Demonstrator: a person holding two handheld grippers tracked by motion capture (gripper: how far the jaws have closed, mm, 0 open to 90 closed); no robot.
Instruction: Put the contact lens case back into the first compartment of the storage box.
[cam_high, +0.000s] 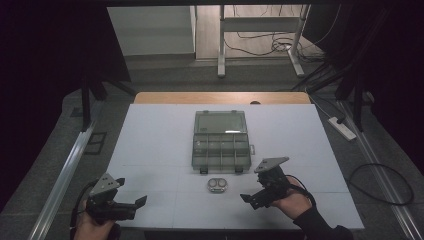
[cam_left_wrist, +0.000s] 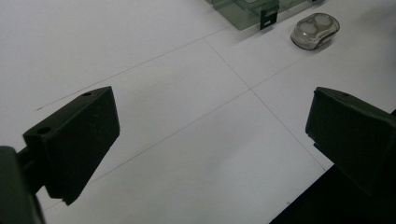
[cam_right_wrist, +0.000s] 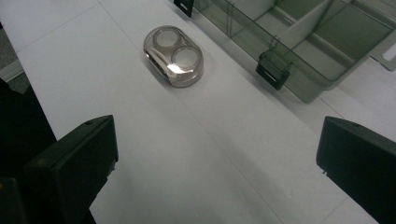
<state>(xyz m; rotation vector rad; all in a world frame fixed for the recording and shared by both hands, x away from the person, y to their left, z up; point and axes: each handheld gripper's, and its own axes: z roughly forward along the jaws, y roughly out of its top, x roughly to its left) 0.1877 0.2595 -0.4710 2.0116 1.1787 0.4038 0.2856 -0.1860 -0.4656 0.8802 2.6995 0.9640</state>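
Small case waits in front of the open organiser box

A small oval case (cam_high: 217, 186) with two round wells lies on the white table (cam_high: 150, 130), just in front of a clear organiser box (cam_high: 221, 145) whose lid is folded back and whose compartments look empty. The right gripper (cam_high: 256, 196) hovers near the case on its right side, jaws spread wide and holding nothing. The left gripper (cam_high: 131, 206) sits low at the near left corner, well apart from the case, also spread wide and empty.

The step in hand looks like a reach for the case with the right gripper. In the right gripper view the case (cam_right_wrist: 173, 56) sits ahead and to the left of the line between the jaws, so the hand should swing toward it until the case is centred before coming down. The case looks smooth and rounded, so a grip across its narrow width, low on the sides, is likely to hold better than one on the domed top. The black latches (cam_right_wrist: 273, 69) on the box front stand close by; coming in from the near side keeps the jaws away from them. The left gripper could steady the box if it slides.

No brand, label or writing can be read on the case or the box
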